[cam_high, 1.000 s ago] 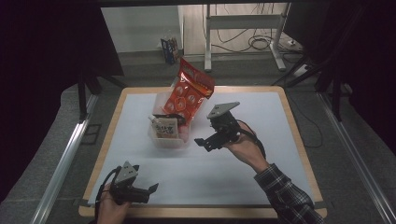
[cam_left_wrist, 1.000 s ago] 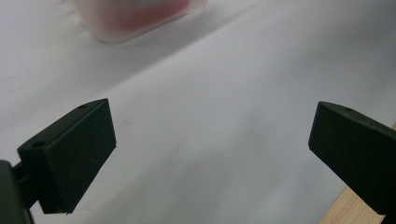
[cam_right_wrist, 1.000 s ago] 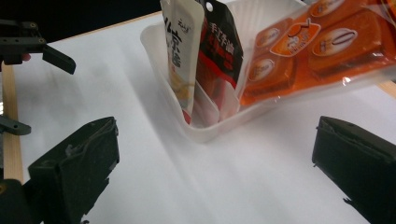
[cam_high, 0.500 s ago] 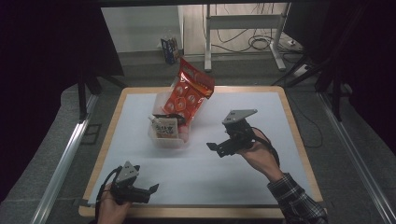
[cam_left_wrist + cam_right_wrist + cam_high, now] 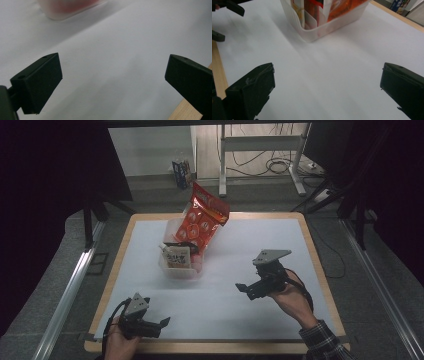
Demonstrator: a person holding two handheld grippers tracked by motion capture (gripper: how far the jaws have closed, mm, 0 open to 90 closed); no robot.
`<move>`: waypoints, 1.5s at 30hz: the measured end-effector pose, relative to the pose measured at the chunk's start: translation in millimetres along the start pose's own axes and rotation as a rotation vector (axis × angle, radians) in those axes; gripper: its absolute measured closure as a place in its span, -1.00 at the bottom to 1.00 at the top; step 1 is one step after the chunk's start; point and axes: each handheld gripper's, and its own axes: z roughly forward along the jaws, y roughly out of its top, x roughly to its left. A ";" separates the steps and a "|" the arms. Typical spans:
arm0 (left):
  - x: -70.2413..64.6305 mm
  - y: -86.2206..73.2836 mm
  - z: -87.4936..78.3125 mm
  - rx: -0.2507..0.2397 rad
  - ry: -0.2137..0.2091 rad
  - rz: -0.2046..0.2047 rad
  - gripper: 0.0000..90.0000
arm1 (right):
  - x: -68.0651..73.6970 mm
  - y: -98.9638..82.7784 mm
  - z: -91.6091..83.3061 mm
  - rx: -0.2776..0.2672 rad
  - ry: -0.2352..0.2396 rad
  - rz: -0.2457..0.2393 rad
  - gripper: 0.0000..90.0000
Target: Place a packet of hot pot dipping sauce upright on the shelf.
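A clear plastic bin [image 5: 179, 269] stands on the white table top, left of the middle. In it leans a tall red snack bag [image 5: 202, 220], with a small beige packet [image 5: 177, 256] at its front. My right gripper [image 5: 244, 290] hovers open to the right of the bin, jaws pointing toward it, nothing between them. In the right gripper view the bin [image 5: 322, 23] lies ahead, apart from the jaws. Down at the table's front left, my left gripper [image 5: 162, 324] rests open and holds nothing. A blurred corner of the bin [image 5: 67, 10] sits at the top of the left gripper view.
The white sheet [image 5: 240, 245] covers a table with a wooden rim [image 5: 322, 270]. A small blue box [image 5: 180, 170] and cables lie on the floor beyond the far edge. Metal rails run along both sides of the table.
My right gripper has drawn back from the bin, moving right and toward the front of the table. The left gripper has stayed where it was.
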 end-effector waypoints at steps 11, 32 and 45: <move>-0.6 0.3 0.3 0.002 -0.001 0.004 -0.97 | -1.2 -32.4 -18.2 -0.002 -0.042 0.034 -1.00; -1.3 0.0 0.7 0.003 0.006 0.009 -0.97 | -4.4 -80.9 -44.2 -0.010 -0.117 0.125 -1.00; -2.1 0.0 1.3 0.008 0.008 0.014 -0.97 | -9.1 -111.7 -52.8 -0.001 -0.178 0.181 -1.00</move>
